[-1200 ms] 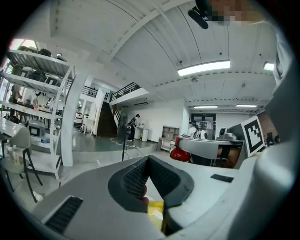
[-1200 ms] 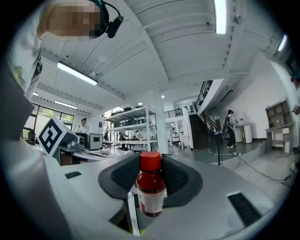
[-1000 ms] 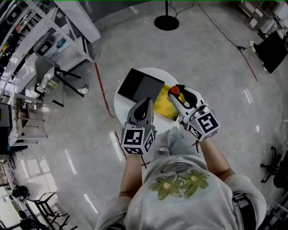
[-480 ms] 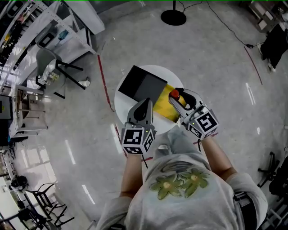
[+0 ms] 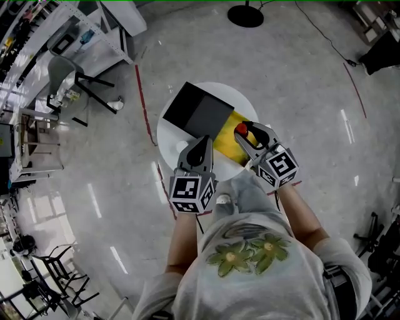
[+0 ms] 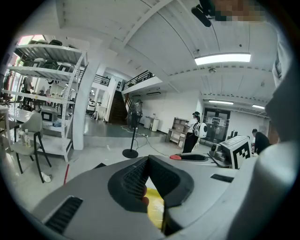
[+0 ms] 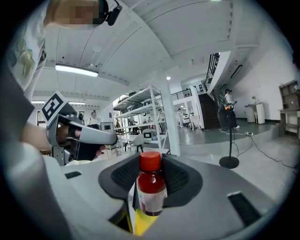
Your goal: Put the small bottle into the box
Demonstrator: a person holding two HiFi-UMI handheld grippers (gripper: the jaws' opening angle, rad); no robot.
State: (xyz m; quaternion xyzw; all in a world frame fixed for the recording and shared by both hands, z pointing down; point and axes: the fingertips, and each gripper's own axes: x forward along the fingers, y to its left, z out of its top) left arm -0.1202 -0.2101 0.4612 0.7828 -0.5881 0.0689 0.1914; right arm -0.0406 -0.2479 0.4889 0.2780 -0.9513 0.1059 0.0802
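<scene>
The small bottle (image 7: 151, 190), dark red with a red cap (image 5: 240, 129), stands upright between the jaws of my right gripper (image 5: 249, 135), which is shut on it above a yellow sheet (image 5: 232, 142). The black box (image 5: 197, 112) lies on the far left part of the round white table (image 5: 167, 140), just left of the bottle. My left gripper (image 5: 202, 142) hovers over the table's near side, its jaws shut with nothing between them. In the left gripper view the left gripper (image 6: 149, 183) shows only the yellow sheet (image 6: 155, 206) below its jaws.
A metal shelving rack (image 5: 69, 37) and a grey chair (image 5: 65, 78) stand at the far left. A black stand base (image 5: 245, 15) sits beyond the table. A red line (image 5: 145, 112) runs along the floor left of the table. People stand far off in both gripper views.
The head view has shifted a little. My right gripper, still holding the bottle, has edged slightly nearer the box. The left gripper has barely moved.
</scene>
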